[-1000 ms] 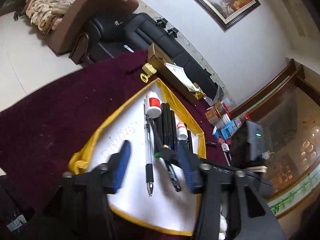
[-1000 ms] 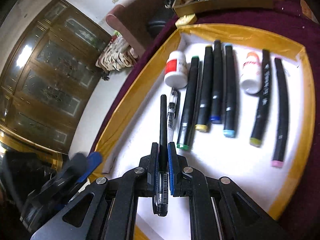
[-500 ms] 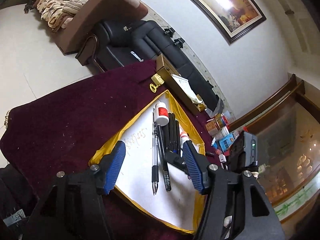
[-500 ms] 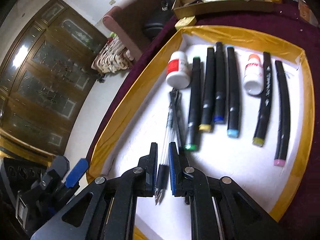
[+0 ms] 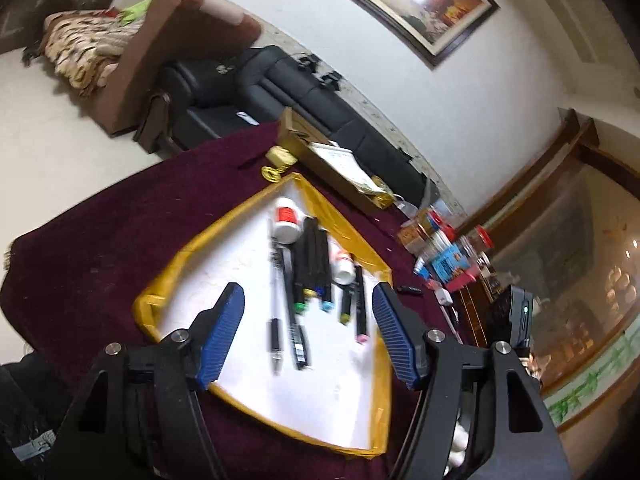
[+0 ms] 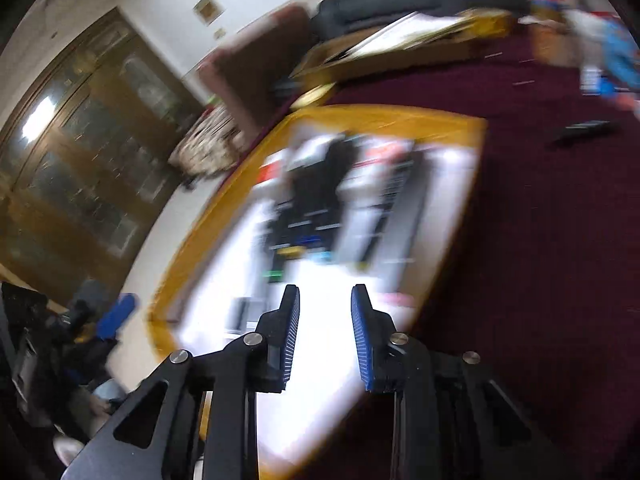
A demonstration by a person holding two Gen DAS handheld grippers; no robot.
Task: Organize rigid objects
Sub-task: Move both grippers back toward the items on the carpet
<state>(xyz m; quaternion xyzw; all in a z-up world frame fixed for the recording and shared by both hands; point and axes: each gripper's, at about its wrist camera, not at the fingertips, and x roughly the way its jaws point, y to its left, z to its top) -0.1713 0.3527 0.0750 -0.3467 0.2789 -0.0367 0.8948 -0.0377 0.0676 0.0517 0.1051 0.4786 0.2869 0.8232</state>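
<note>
Pens [image 5: 286, 292] beside the white bottle [image 5: 286, 219] in the tray [image 5: 224, 228] look light, stiff and slippery; mid-barrel suits gripping. Left gripper [image 5: 308, 334] and right gripper [image 6: 325, 334] are both opening, holding nothing.

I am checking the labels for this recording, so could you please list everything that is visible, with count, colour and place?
tray: one, white floor, yellow rim, on the cloth.
markers: several, black with coloured ends, side by side in the tray; exact count unclear.
pens: two, dark, in the tray beside the markers.
bottles: two, white, at the tray's far end.
tablecloth: one, maroon.
cardboard box: one, brown, beyond the tray.
small packages: several, mixed colours, beside the tray.
sofa: one, black, behind.
left gripper: blue pads, jaws opening, nothing between.
right gripper: blue pads, jaws opening, nothing between.
</note>
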